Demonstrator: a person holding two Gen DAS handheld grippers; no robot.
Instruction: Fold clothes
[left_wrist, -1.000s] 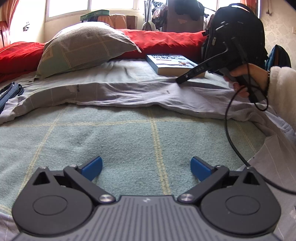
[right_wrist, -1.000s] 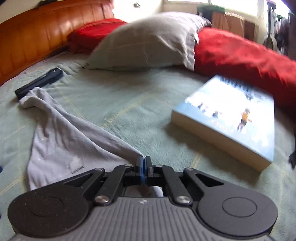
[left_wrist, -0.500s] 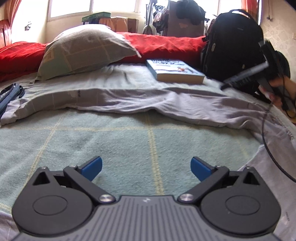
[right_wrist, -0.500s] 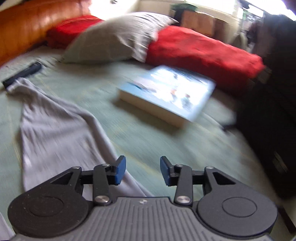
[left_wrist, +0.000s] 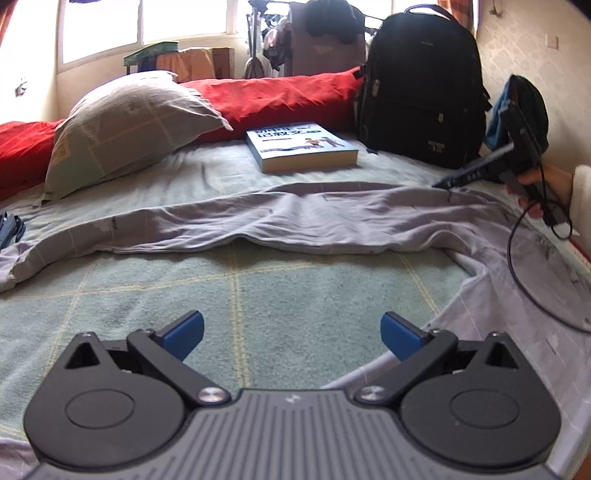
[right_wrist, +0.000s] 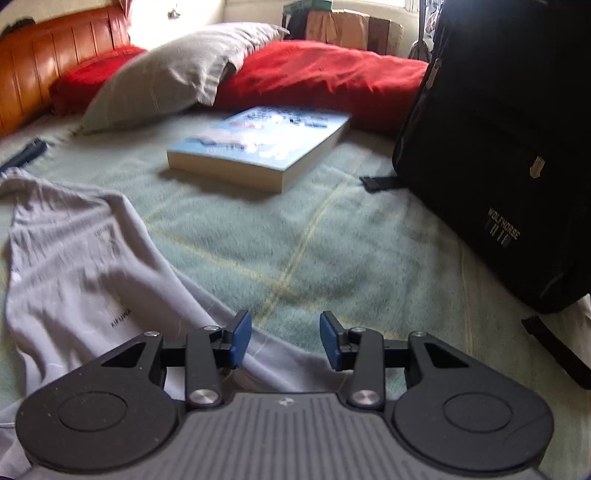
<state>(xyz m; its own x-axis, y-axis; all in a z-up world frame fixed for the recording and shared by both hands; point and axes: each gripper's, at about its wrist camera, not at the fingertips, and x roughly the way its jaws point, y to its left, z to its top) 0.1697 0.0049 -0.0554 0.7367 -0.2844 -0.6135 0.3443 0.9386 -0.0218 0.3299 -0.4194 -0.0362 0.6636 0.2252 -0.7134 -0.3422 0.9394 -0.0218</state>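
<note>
1 black backpack (right_wrist: 509, 155) upright on bed, contents hidden, beside book (right_wrist: 258, 147)

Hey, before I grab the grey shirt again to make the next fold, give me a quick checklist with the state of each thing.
1. Left claw open and empty: ok, blue pads spread wide, only blanket between them.
2. Right claw open and empty: ok, pads apart, nothing pinched.
3. Grey shirt lying flat for folding: not ok, it lies stretched in a wrinkled band across the green blanket.
4. Book off the shirt: ok, it lies beyond the shirt, toward the pillow.
5. Black backpack off the shirt: ok in the right wrist view, standing apart on the blanket.
6. Cable of the right claw off the cloth: cannot tell.
</note>
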